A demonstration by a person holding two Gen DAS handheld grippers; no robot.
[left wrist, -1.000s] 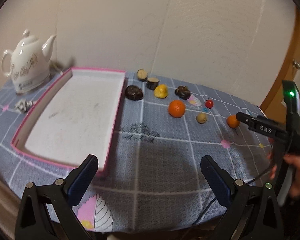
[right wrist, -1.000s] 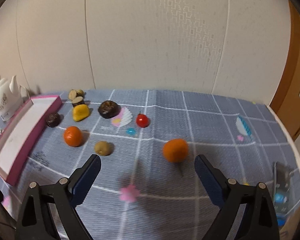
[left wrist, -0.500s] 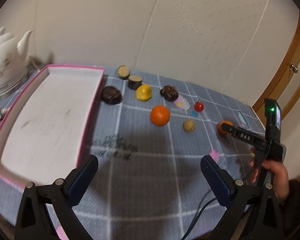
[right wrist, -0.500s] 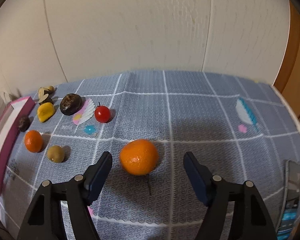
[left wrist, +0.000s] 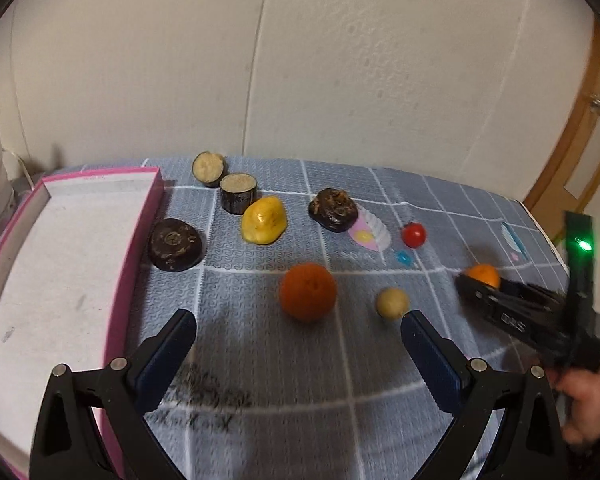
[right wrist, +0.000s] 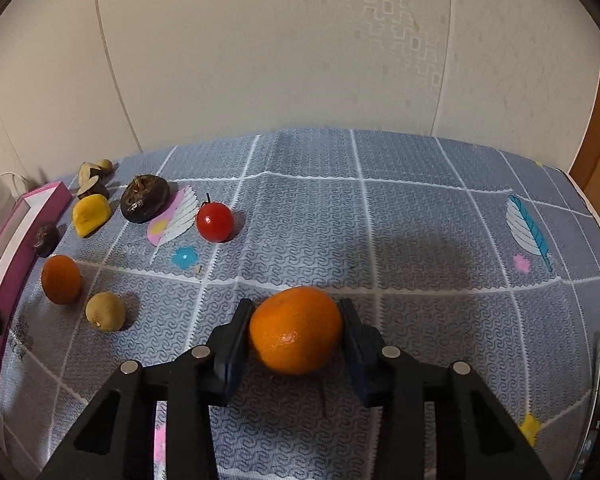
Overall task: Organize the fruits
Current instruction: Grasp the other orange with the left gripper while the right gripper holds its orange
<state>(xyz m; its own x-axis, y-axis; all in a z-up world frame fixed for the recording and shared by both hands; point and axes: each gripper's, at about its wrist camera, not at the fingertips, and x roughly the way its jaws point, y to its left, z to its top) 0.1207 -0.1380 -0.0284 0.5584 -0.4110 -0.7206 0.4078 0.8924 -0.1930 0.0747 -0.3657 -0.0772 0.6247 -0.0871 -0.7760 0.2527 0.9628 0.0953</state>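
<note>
The right hand-held gripper [right wrist: 296,330] is clamping a mandarin [right wrist: 296,330] between both pads on the cloth-covered worktop [right wrist: 420,240], while the left hand-held gripper [left wrist: 298,332] is hovering wide open near a second mandarin [left wrist: 308,292], beside the pink tray [left wrist: 60,264].

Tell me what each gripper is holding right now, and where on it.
The right gripper is shut on the tangerine, pads against its left and right sides, the fruit on the tablecloth. The left gripper is open and holds nothing.
</note>
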